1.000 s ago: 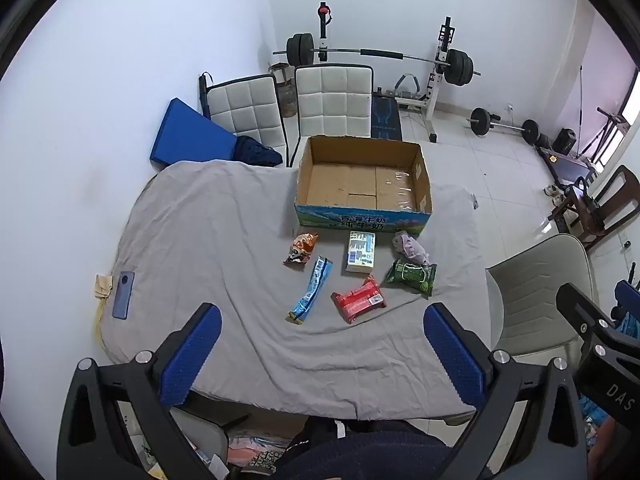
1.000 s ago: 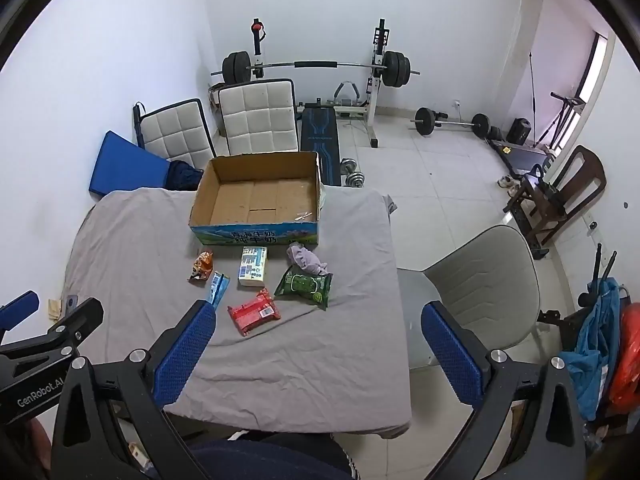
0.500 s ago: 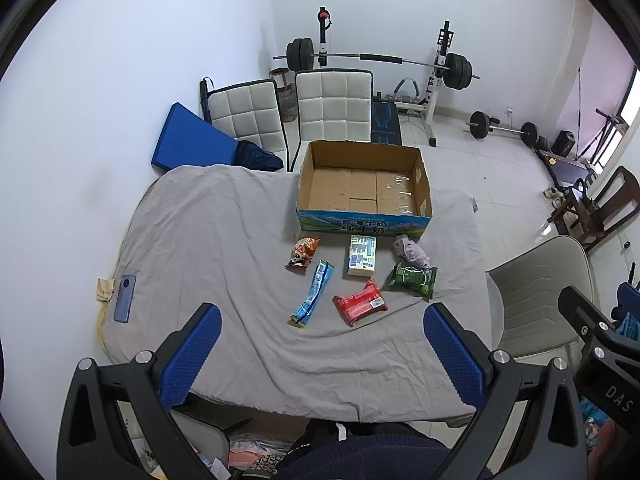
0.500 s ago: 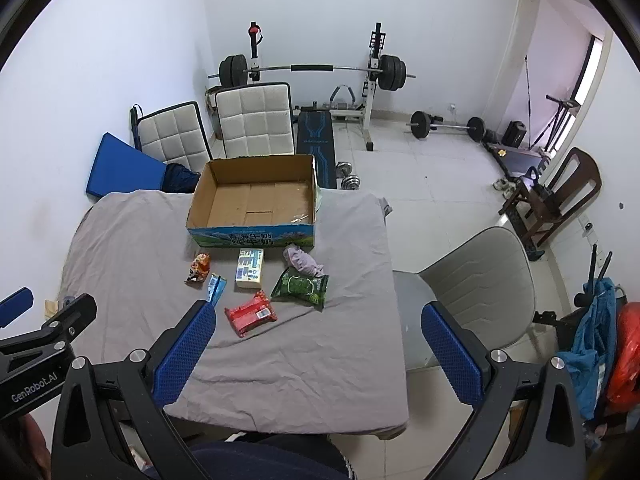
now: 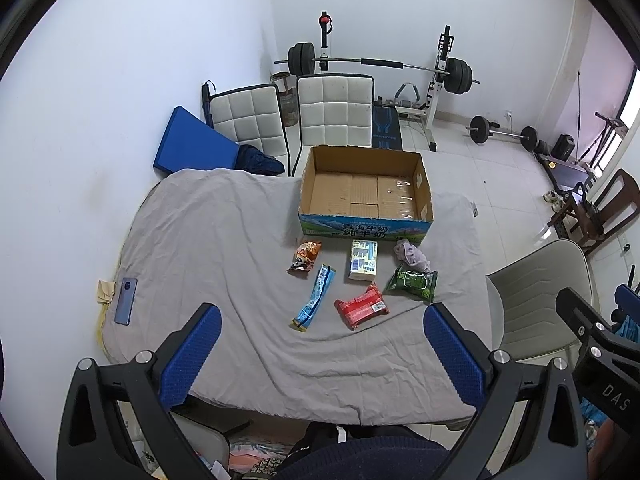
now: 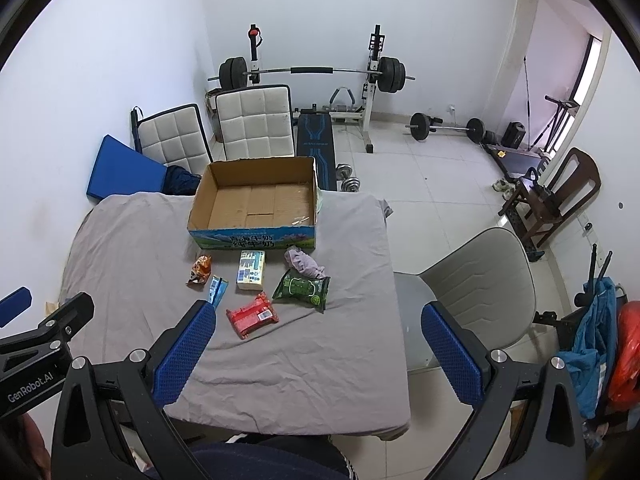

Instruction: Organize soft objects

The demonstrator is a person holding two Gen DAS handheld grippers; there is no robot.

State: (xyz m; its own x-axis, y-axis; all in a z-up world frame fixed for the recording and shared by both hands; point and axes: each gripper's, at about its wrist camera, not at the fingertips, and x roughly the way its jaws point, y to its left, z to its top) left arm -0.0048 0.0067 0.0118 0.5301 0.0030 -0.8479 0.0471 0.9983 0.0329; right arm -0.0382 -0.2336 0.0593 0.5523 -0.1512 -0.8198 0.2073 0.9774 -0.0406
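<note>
An open empty cardboard box [image 5: 365,196] [image 6: 256,206] stands at the far side of a table under a grey cloth [image 5: 208,248] [image 6: 132,256]. In front of it lie an orange snack bag [image 5: 305,257] [image 6: 200,269], a blue stick pack [image 5: 314,297] [image 6: 218,288], a white tissue pack [image 5: 363,260] [image 6: 251,270], a red pack [image 5: 361,306] [image 6: 252,315], a green wipes pack [image 5: 413,282] [image 6: 303,289] and a crumpled lilac cloth [image 5: 412,255] [image 6: 303,262]. My left gripper [image 5: 320,344] and right gripper [image 6: 316,344] are open and empty, high above the near table edge.
A blue phone [image 5: 126,301] lies at the table's left edge. A grey chair [image 5: 536,300] [image 6: 476,280] stands right of the table, two white chairs [image 5: 332,114] behind it. A barbell rack [image 6: 312,72] and weights stand at the back wall.
Both grippers have risen and pulled back a little, so the table and items look slightly smaller. Nothing on the table has moved.
</note>
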